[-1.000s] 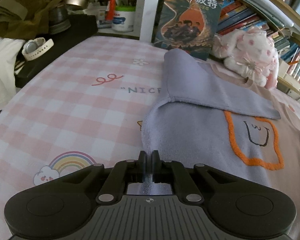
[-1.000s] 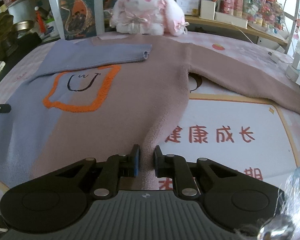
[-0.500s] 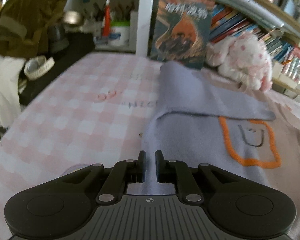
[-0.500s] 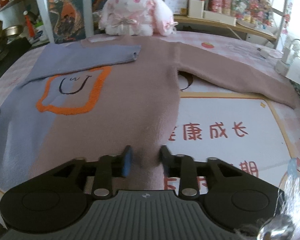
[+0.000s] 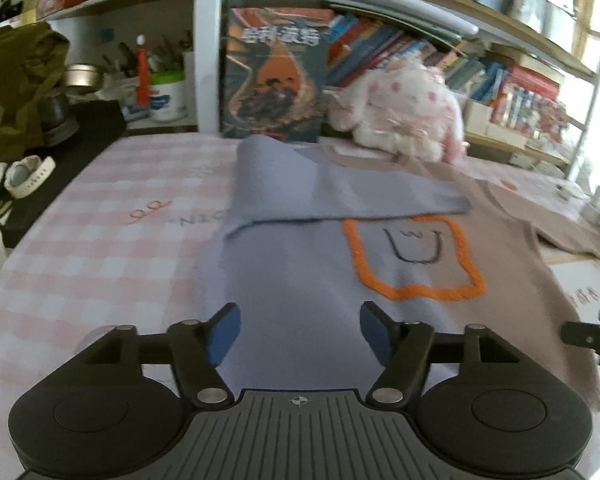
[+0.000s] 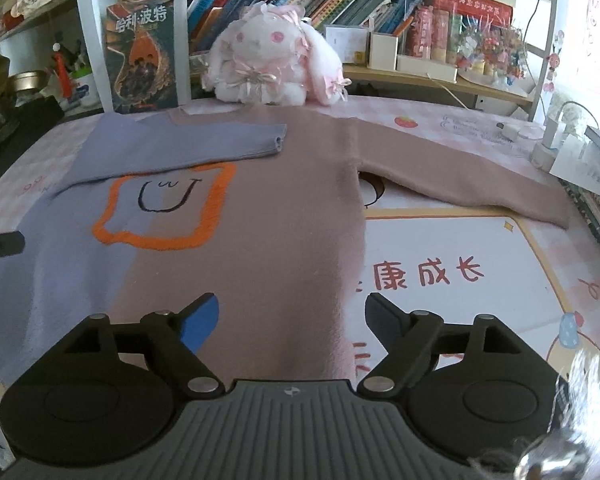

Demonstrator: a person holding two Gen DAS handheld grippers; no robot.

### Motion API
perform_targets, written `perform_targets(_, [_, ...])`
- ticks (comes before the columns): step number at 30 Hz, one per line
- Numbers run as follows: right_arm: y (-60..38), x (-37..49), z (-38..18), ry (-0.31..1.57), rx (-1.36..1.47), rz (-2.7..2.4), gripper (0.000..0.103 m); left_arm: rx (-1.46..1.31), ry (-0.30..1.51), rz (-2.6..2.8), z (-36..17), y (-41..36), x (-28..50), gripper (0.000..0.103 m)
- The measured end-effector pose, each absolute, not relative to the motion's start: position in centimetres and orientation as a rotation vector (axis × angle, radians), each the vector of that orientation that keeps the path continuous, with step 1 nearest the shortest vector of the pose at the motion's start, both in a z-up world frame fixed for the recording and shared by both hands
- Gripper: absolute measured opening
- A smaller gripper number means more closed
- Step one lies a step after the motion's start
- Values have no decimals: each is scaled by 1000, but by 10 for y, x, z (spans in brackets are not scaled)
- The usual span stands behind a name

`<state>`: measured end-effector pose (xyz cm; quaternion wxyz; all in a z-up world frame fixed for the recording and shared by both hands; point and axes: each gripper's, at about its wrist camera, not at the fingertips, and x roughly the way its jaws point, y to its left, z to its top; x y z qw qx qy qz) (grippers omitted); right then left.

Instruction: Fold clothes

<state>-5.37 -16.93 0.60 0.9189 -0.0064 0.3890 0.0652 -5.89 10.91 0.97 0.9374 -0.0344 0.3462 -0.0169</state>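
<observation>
A cluttered bookshelf room, and in front of it a table under a pink checked cloth [image 5: 100, 248] with cartoon prints. On to the tools. The left gripper [image 5: 298, 334] hangs tilted down over the near hem of the sweater [image 5: 300, 280], and its jaws have just been opening; they stand wide apart now, blue pads showing, with lilac knit lying in view between them but nothing pinched. The right gripper [image 6: 292, 320] has done the same over the mauve half of the sweater [image 6: 284, 216]: jaws just been opening, wide apart, the hem and the sweater's right edge lying between them, pads clear of it.

Outward from the right gripper: the garment lies flat straight ahead, front up, lilac on its left half and mauve on its right. Ahead and to the left is the orange outlined patch [image 6: 164, 204] with a smiling face drawn inside it. Beyond that patch the lilac sleeve [image 6: 188, 144] is folded across the chest, its cuff ending near the middle. Ahead and to the right the mauve sleeve [image 6: 460, 176] stretches out straight over the printed mat, unfolded. At the far left edge of this view a black fingertip of the other tool pokes in over the lilac side.

Past the collar, at the far edge of the table, sits a pink and white plush rabbit [image 6: 268, 60], and left of it a dark-covered book [image 6: 144, 52] stands upright against a white shelf post.
</observation>
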Motion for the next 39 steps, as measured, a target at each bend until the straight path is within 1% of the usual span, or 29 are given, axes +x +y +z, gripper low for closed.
perform_targets(5, [-162,-65,7,805,-11,101,81,-17,711,-95,6,101,-66,75])
perform_targets(16, [-159,-94,9,826,-29,-4,83,-29,764,-169,-9,102,-67,76])
perform_targets(25, [-173,-106,14,822,-17,-89,84,-49,767,-206,-10,95,-60,76])
perform_targets(39, [-209,-83,12,818,40,-92,84,-72,784,-101,-11,84,-48,76])
